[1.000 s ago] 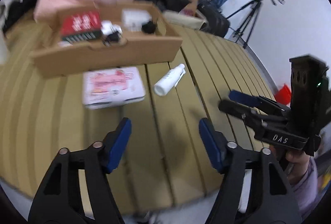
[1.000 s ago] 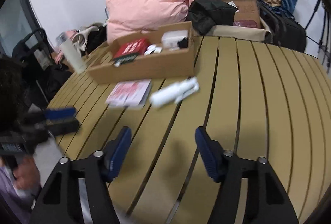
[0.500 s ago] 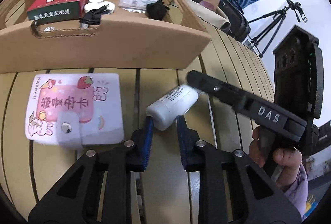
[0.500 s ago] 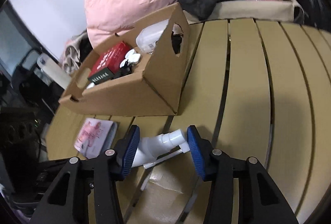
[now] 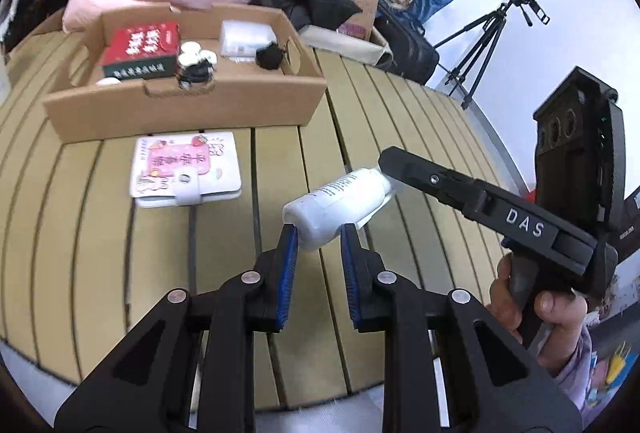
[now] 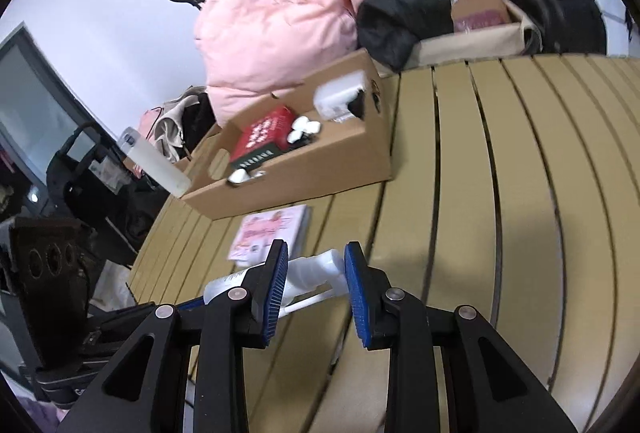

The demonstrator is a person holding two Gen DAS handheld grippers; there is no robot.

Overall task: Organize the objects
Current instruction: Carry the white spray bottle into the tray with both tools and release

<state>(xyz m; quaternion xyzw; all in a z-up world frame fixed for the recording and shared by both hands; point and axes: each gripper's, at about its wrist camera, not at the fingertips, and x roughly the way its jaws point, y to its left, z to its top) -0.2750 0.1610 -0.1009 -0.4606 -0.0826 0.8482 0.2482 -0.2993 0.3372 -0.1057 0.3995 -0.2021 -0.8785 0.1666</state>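
Both grippers are matte black plastic frames with triangular cut-outs and round silver screws at the joints. The left gripper (image 5: pixel 316 233) and right gripper (image 6: pixel 315 265) carry ribbed blue pads on their fingers (image 5: pixel 289 265). White letters "DAS" mark the right one's side; a lilac sleeve (image 5: pixel 576 365) covers the wrist.
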